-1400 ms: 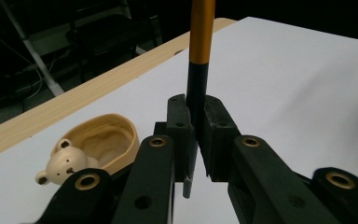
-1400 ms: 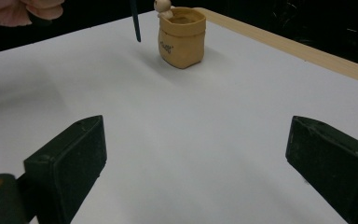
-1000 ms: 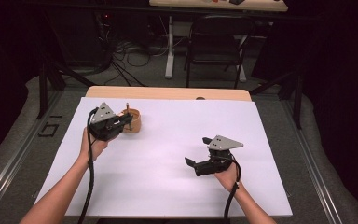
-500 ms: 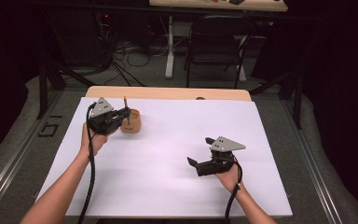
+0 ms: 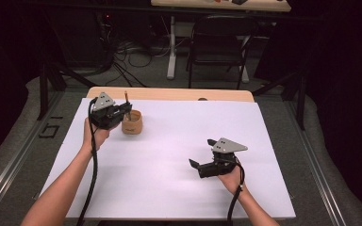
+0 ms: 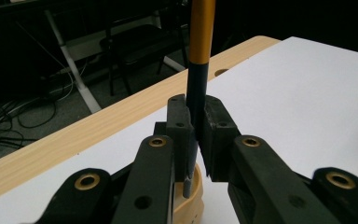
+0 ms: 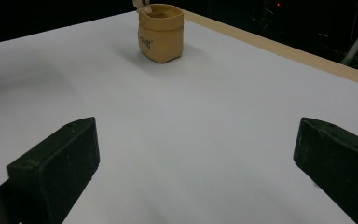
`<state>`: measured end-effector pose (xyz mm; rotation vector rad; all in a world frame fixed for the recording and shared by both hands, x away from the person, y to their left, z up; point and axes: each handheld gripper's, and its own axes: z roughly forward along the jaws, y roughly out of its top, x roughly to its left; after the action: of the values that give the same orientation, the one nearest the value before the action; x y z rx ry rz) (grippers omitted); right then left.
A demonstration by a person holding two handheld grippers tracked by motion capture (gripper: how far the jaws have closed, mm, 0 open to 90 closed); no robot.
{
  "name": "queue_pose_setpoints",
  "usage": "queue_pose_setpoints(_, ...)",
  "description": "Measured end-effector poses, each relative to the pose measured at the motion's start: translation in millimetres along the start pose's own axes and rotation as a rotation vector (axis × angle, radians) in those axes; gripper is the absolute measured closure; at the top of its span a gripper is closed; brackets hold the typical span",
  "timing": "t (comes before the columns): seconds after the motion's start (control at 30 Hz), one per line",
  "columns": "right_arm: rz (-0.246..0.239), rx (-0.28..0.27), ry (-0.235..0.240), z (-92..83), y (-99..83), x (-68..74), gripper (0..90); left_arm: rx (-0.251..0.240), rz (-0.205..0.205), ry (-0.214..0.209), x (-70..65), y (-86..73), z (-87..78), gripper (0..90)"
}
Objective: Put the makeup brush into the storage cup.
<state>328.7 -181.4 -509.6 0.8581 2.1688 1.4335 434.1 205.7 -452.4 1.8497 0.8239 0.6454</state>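
Pen [image 6: 197, 88] upright, clamped in left tool [image 6: 194, 140] above cup [image 5: 132, 121].

Left gripper [image 5: 122, 111] holds a pen [image 5: 127, 102] upright over the cup [image 5: 132, 123].

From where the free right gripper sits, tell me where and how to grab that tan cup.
Take the tan cup across its side walls just under the rim, coming in level from the open paper on the right gripper side. It stands upright; the left gripper holds a pencil over its mouth, blocking a top approach.
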Motion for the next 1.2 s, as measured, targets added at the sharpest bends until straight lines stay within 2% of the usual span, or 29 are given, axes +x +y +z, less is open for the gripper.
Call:
queue_pose_setpoints(0.73, 0.001, 0.012, 0.007, 1.3, -0.1, 0.9, 0.1, 0.007, -0.022, 0.028, 10.0, -6.6, 15.0, 82.7)
queue_pose_setpoints(1.2, 0.000, 0.015, 0.002, 1.6, 0.0, 0.9, 0.1, 0.033, -0.040, 0.037, 15.2, -12.6, 23.9, 82.5)
